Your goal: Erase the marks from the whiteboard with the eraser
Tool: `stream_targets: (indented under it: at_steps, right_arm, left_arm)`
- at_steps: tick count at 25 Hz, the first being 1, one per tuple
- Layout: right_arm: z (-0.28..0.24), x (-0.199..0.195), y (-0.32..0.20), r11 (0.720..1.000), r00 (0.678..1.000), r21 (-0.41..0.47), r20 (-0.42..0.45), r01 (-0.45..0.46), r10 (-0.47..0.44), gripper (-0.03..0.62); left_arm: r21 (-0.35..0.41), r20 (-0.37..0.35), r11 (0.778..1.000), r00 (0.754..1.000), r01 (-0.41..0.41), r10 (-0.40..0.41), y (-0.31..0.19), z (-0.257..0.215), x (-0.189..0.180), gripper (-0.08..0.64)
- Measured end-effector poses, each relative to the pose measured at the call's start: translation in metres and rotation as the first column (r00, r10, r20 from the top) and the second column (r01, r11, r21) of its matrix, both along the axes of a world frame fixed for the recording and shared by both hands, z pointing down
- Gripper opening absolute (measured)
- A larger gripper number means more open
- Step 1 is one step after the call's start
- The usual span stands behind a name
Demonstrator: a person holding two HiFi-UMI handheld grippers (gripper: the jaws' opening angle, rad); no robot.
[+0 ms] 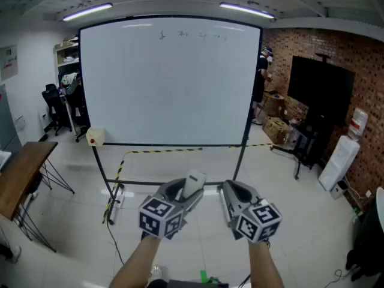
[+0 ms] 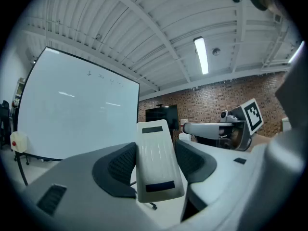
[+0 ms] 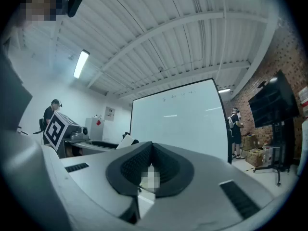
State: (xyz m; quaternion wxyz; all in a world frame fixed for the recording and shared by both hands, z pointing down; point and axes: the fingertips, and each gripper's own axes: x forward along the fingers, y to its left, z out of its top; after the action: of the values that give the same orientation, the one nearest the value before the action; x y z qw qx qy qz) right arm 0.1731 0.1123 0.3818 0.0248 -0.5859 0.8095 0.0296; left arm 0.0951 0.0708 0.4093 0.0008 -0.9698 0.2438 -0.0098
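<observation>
The eraser (image 1: 193, 183) lies before the whiteboard (image 1: 168, 83), marks (image 1: 192, 36) along its top

Bright workroom — brick along one side
Ceiling light tubes (image 1: 87, 12) shine over a glossy white floor (image 1: 72, 221); brick wall (image 1: 360, 65) with a black screen (image 1: 320, 89) at right, wooden table (image 1: 24, 170) at left — office chairs (image 1: 53, 104) beyond.

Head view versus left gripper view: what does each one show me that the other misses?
Only the head view: the whiteboard's stand reaching the floor, and a wooden table at far left. Only the left gripper view: the grip up close, with the left tool and its padded jaws against both long sides of the eraser. Both: the whiteboard with faint marks along its top edge, the eraser, and the right tool.
</observation>
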Motion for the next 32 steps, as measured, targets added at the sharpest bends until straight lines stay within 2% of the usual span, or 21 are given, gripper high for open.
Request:
stream_targets:
  at_steps: [6,16,23,32]
  right_arm:
    - [-0.005,-0.014,-0.053,1.000,1.000,-0.012,-0.007,-0.023,0.023,-0.005]
    - [-0.020,-0.052,-0.194,0.998,0.998,-0.017,-0.014,-0.063,0.062,-0.005]
    - [-0.043,-0.085,-0.288,0.995,0.995,0.028,-0.003,-0.096,0.096,-0.005]
    - [-0.070,-0.078,-0.366,0.997,0.998,0.039,-0.027,-0.064,0.065,-0.005]
  left_arm:
    - [0.007,-0.010,1.000,1.000,-0.008,0.008,-0.054,-0.007,-0.015,0.262]
    - [0.011,-0.037,0.999,0.998,-0.052,0.053,-0.194,-0.029,-0.050,0.262]
    - [0.047,-0.049,0.995,0.994,-0.091,0.093,-0.284,-0.053,-0.083,0.262]
    - [0.078,-0.048,0.995,0.997,-0.060,0.064,-0.364,-0.082,-0.073,0.262]
